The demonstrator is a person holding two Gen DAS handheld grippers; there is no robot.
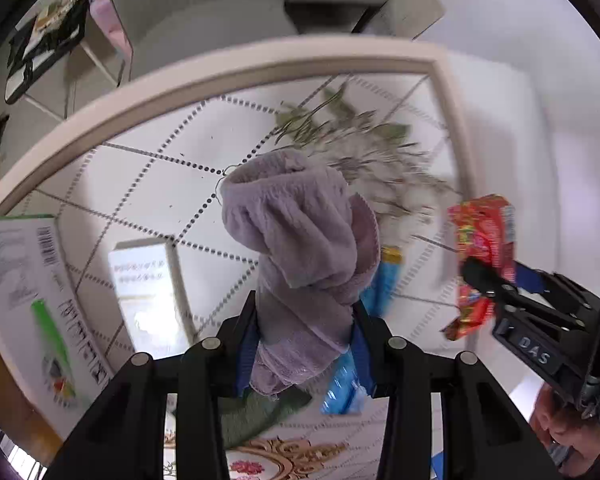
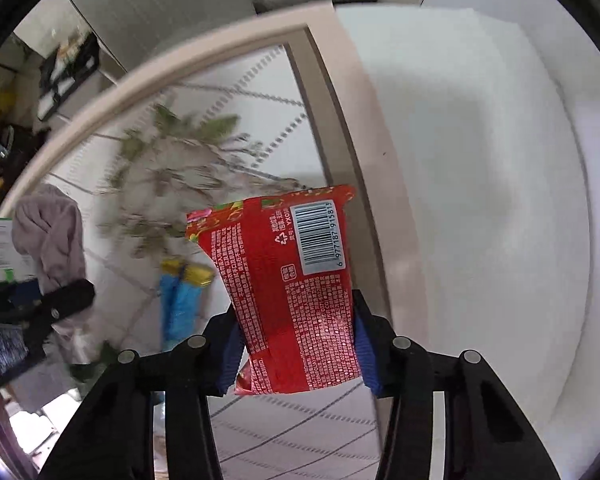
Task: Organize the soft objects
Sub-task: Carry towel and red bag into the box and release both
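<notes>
Fingers of my left hand-held gripper [image 1: 306, 332] are clamping a lilac fleece cloth [image 1: 300, 240], which is bunching up and standing out ahead of the pads while its hem is hanging down between them. Just beyond and to the right of that cloth, a blue packet with a yellow end [image 1: 380, 288] is lying on the surface [image 1: 148, 168], a white top crossed by dotted lines. To the left of my left hand-held gripper, a white box with a barcode [image 1: 32, 280] is leaning in. My right hand-held gripper [image 2: 298, 344] is closing on a red snack packet [image 2: 288, 280], holding it upright with its barcode panel facing me and its upper part rising clear of the blue pads. Ahead of both, a blurred spray of dried greenery [image 1: 356, 148] is lying on the surface, and past it a pale beige rim [image 1: 228, 68] is curving around the edge. Farther off, a grey sofa [image 2: 160, 0] is showing beyond the rim.
</notes>
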